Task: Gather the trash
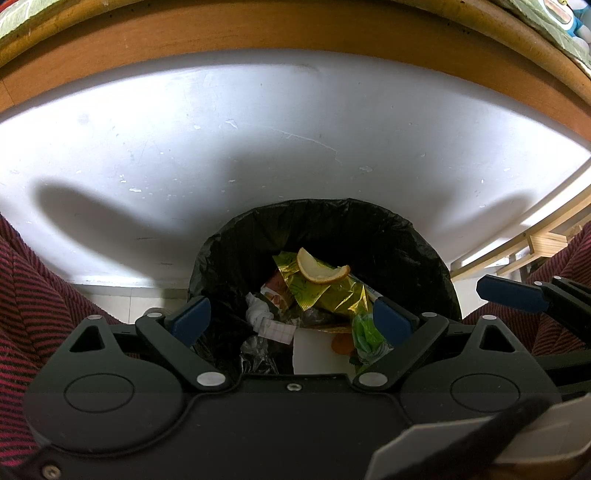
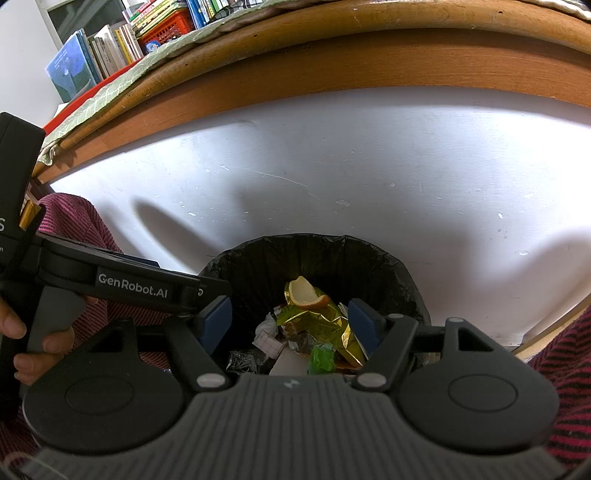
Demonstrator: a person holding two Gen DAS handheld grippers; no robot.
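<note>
- Since the trash bin [image 1: 325, 258], lined with a black bag, already holds an orange peel [image 1: 319, 269] on top of a gold wrapper [image 1: 332, 295], with a green wrapper [image 1: 365, 332] and crumpled paper [image 1: 258, 314] lower down, the step in hand looks like the end of a drop, judging from how things lie.
- The bin sits in the lower middle of both views, against a white wall [image 1: 258, 129] and under the wooden edge of a tabletop [image 1: 295, 33] that arcs across the top of the frame.
- The left hand-held gripper [image 1: 291, 319] hangs directly over the bin mouth, jaws wide apart, nothing between the blue pads.
- The right hand-held gripper [image 2: 290, 323] hangs over the same opening, also spread wide and empty; in the left wrist view one of its pads shows at the right edge.
- The next move likely calls for lifting both hand-held grippers clear of the rim and turning toward any trash left elsewhere; none shows here.
</note>
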